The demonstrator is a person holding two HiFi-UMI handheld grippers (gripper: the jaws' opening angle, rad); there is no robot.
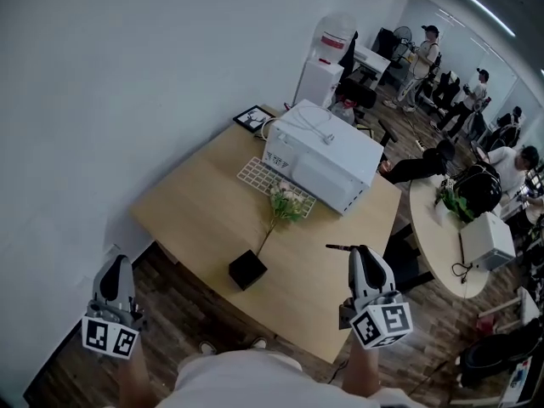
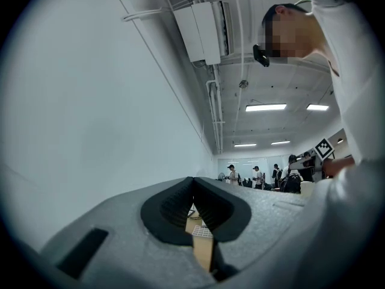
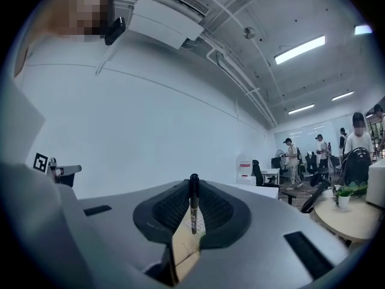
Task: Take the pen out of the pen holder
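The black cube pen holder (image 1: 246,269) stands near the front edge of the wooden table (image 1: 200,211), with a flower stem (image 1: 280,206) rising out of it. To its right, my right gripper (image 1: 360,251) is shut on a dark pen (image 1: 338,247) whose end sticks out leftward, apart from the holder. In the right gripper view the pen (image 3: 193,205) stands upright, pinched between the pads (image 3: 178,205). My left gripper (image 1: 116,263) hangs left of the table over the floor. Its jaws meet at the tips (image 2: 193,182) with nothing between them.
A white boxy machine (image 1: 323,155) and a white grid tray (image 1: 259,175) sit at the table's far side, with a picture frame (image 1: 253,118) behind them. A round table (image 1: 442,236) with a plant stands to the right. Several people and chairs fill the back.
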